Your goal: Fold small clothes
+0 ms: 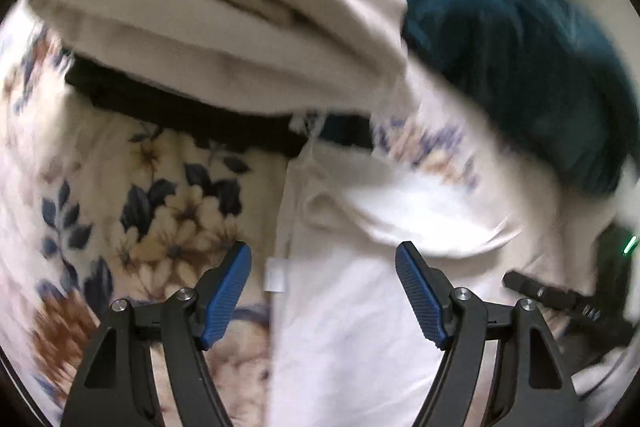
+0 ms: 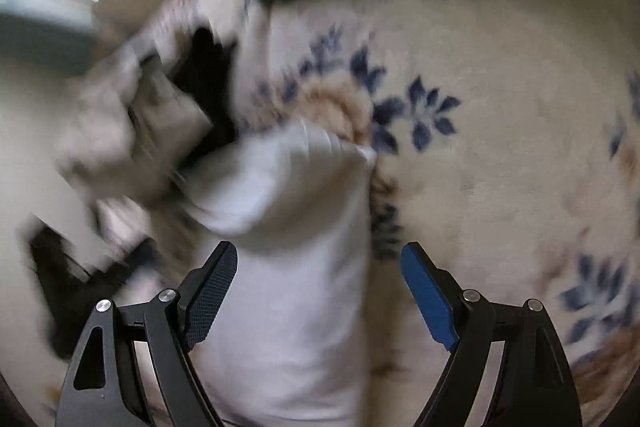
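Both grippers' fingers apart, left (image 1: 323, 259), right (image 2: 319, 259); white garment (image 1: 352, 327) edge between.

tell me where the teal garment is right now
In the left wrist view the teal garment is heaped upper right on the floral blanket, beside the folded beige clothes.

You are not seeing any readable text; the small tag (image 1: 275, 274) on the white garment (image 1: 360, 327) is showing blank.
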A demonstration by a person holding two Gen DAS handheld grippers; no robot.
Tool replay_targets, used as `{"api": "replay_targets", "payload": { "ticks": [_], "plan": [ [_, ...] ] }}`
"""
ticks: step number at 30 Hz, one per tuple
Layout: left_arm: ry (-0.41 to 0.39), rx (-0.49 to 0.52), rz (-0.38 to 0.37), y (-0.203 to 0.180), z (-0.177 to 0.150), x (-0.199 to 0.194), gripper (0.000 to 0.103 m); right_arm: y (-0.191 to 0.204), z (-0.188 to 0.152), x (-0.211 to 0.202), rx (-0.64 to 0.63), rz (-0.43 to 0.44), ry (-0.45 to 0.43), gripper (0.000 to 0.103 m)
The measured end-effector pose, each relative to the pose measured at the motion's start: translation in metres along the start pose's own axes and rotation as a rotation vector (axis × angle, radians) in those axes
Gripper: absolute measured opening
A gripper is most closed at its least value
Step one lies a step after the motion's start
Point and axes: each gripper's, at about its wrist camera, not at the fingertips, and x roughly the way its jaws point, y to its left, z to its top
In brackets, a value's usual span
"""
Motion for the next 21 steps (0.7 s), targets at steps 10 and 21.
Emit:
{"api": "replay_targets", "payload": {
  "ticks": [10, 21],
  "plan": [
    [-0.003, 0.054, 0.264, -0.011, 0.060, 0.078, 0.073, -0.006, 0.059, 0.039, 0.094, -0.244, -0.099, 0.086],
    [0.030, -0.158, 0.031, 0.040, -0.026, -0.025, 0.073, -0.026, -0.018, -0.003, 0.251, 0.041, 0.002, 0.086]
  ]
}}
